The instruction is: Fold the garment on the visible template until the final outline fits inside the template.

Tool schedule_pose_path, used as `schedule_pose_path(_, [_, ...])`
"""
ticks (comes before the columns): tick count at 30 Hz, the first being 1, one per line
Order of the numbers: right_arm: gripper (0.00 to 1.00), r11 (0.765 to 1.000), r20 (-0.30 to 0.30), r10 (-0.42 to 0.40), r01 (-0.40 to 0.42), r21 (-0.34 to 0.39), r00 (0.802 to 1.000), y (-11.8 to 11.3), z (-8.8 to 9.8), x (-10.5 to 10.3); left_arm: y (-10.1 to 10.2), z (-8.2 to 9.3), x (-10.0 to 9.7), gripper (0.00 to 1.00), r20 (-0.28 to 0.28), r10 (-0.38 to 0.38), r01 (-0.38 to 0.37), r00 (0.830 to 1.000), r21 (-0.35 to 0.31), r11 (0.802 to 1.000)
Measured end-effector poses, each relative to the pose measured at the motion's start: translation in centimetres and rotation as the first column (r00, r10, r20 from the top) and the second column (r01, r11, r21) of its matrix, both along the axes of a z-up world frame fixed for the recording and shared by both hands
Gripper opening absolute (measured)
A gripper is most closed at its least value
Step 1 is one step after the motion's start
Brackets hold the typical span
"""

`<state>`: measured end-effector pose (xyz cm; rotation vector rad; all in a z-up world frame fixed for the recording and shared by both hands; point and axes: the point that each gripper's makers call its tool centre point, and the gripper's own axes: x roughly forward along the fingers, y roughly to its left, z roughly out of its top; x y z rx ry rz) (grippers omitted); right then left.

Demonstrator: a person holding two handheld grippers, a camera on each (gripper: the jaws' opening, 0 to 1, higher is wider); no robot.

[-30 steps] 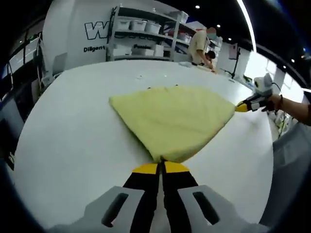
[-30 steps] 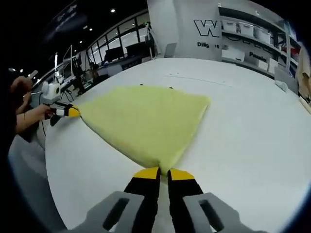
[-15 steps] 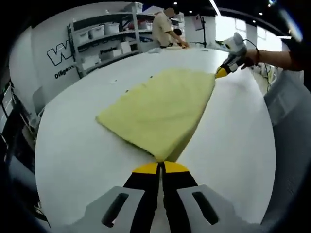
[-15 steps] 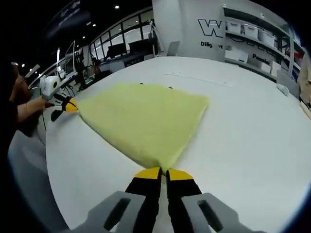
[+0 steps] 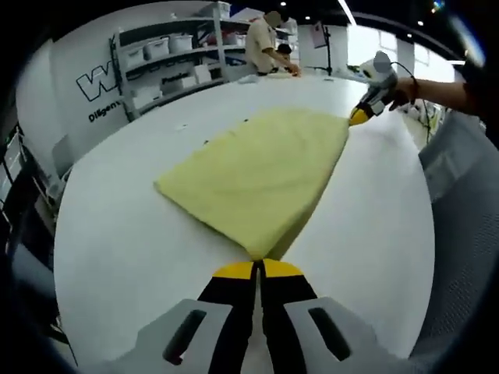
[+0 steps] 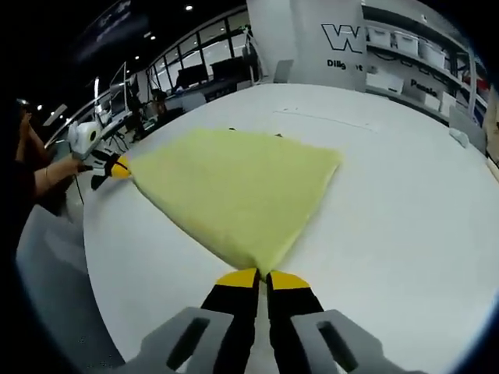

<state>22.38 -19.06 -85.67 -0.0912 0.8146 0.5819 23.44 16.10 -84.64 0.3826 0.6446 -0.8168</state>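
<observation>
Both tools pinch corners of yellow garment (image 5: 257, 175) flat on white counter (image 5: 117, 234): left tool (image 5: 258, 269), right tool (image 6: 260, 278). Little change since half second ago: cloth same shape, corners held. Template outline not discernible; fold not yet finished, likely

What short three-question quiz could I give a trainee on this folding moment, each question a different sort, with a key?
1. True or false: the yellow garment lies bunched in a heap on the white table.
2. Multiple choice: what does the left gripper hold? A) nothing B) a corner of the garment C) a storage bin
3. Fill in: in the left gripper view, the right gripper pinches the garment's far ____.

Key
1. False. It lies spread flat.
2. B. Its jaws are shut on the near corner.
3. Corner. The right gripper view shows the same: the right gripper shut on one corner, the left gripper at another.
</observation>
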Motion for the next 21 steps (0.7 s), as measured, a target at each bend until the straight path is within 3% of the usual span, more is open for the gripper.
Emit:
schedule_pose_path(6, [0.0,1.0,-0.008,0.021,-0.022,-0.01,1.0,0.3,-0.1,-1.0,0.4,-0.1,-0.6,0.04,-0.011,0.034,-0.034,0.999,-0.027,0.999])
schedule_pose_path(10, [0.0,0.999,-0.018,-0.03,0.03,0.021,0.999,0.1,0.0,-1.0,0.2,-0.1,-1.1,0.04,-0.011,0.037,-0.037,0.999,-0.031,0.999])
schedule_pose_path(14, [0.0,1.0,-0.008,-0.015,0.015,0.014,1.0,0.3,0.4,-1.3,0.2,0.0,-1.2,0.04,-0.005,0.042,-0.042,0.999,-0.021,0.999])
schedule_pose_path(19, [0.0,0.999,0.011,-0.039,0.039,-0.01,0.999,0.1,0.6,-0.9,0.0,0.0,-1.4,0.07,-0.085,0.101,-0.108,0.991,-0.084,0.991])
schedule_pose_path(20, [0.0,0.995,0.008,-0.098,0.098,0.037,0.995,0.3,1.0,-0.7,0.0,0.2,-1.3,0.1,-0.096,0.125,-0.135,0.987,-0.103,0.985])
schedule_pose_path(21, [0.0,0.992,0.002,-0.105,0.104,0.069,0.994,0.6,1.3,-0.7,0.4,0.4,-0.9,0.14,-0.078,0.133,-0.14,0.988,-0.097,0.985])
